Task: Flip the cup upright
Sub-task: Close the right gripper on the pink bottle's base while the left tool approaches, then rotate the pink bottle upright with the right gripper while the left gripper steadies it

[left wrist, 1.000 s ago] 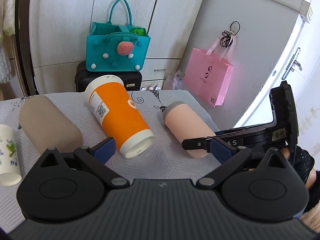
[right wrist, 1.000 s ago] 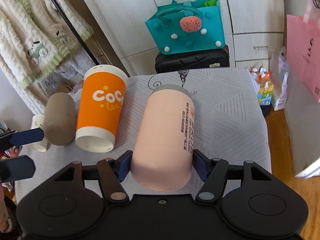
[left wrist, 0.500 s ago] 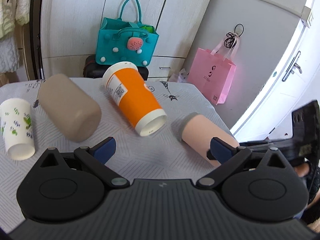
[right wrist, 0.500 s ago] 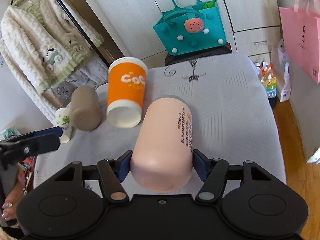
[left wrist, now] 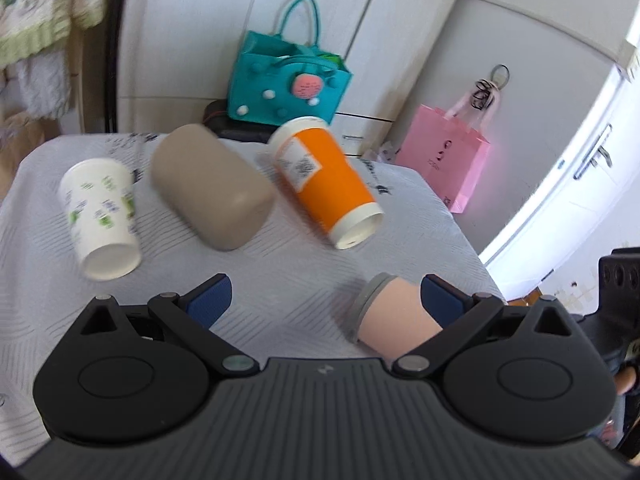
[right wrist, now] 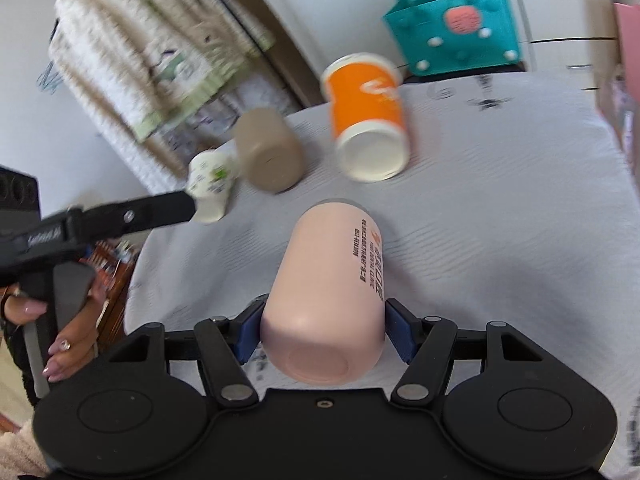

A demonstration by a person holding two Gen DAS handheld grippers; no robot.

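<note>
The pink cup (right wrist: 324, 300) carries blurred black print along its side, digits unreadable; the orange cup (left wrist: 324, 180) bears a white sticker with an illegible code.

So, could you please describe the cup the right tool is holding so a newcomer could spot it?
On the white-clothed table, nearest the right tool, a pink cup is clamped. Unlike its neighbours, it is pale pink with a grey rim.
</note>
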